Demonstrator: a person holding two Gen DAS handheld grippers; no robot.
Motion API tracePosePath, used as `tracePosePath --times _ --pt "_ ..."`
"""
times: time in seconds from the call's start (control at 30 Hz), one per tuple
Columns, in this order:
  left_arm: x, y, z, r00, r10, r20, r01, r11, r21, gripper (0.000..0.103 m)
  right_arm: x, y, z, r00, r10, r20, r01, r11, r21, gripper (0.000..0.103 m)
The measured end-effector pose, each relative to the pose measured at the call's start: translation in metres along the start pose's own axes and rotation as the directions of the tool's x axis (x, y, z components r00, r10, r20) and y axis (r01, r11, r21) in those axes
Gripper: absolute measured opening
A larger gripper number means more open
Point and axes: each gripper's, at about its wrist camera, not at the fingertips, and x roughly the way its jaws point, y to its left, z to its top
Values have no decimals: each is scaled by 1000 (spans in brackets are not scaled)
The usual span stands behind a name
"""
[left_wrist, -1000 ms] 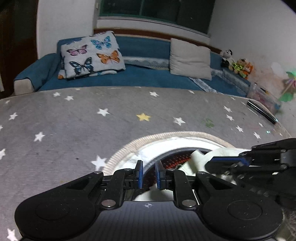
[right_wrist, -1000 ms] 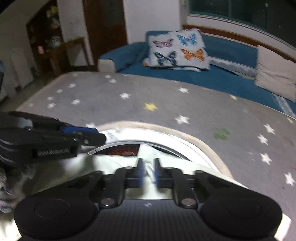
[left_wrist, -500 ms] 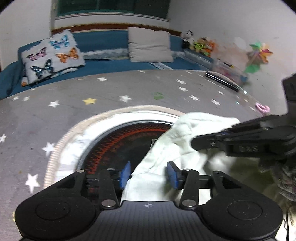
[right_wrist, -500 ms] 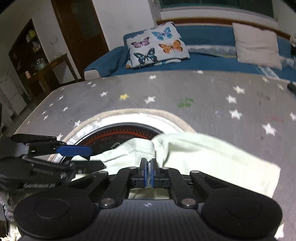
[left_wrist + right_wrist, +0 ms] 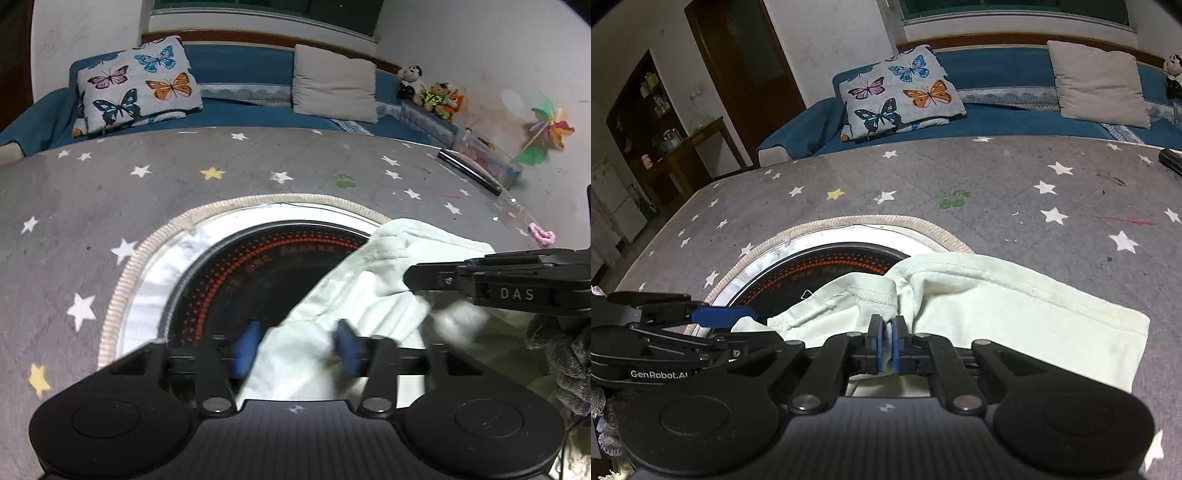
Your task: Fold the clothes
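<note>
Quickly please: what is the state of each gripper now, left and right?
Left gripper: jaws apart and just closing, the pale green garment between them, not yet pinched.
Right gripper: shut on the pale green garment.

I see a pale mint-green garment (image 5: 1015, 314) ahead of my black right hand-held gripper (image 5: 886, 334), whose pads are blue. Beyond it the counter (image 5: 960, 173) wears a grey cover sprinkled with white stars and one yellow star (image 5: 834, 194). Left of my left hand-held gripper (image 5: 297, 349), a black disc (image 5: 258, 266) carries rings of red-orange dots. Farther off, a white pillow (image 5: 136, 86) shows multicoloured butterflies on a blue sofa (image 5: 240, 70).
</note>
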Motion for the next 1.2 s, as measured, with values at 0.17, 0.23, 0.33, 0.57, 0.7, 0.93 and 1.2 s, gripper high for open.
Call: tracePosePath --times 0.17,0.23,0.33,0.57,0.7,0.93,1.2 --pt "-12 -4 12 998 30 62 -33 998 60 10 -13 -1 3 1000 -1 30 1 1000 5 14" --pt "-18 0 21 993 64 103 -72 995 73 10 -21 -4 6 999 -7 49 6 1000 15 22" --pt "-27 11 34 978 125 167 -139 988 73 10 -35 -15 10 996 -45 82 42 999 33 27" --pt "-29 42 48 967 175 183 -186 982 43 14 -39 -56 11 976 -209 63 201 973 118 34" --pt "-24 51 41 973 183 144 -189 982 29 17 -35 -76 6 967 -253 40 244 956 162 34" --pt "-12 53 34 987 151 59 -155 984 82 49 -31 -89 1 962 -272 3 267 946 182 34" --pt "-17 66 49 989 131 75 -132 991 0 58 -21 -89 7 960 -279 -14 278 948 154 16"
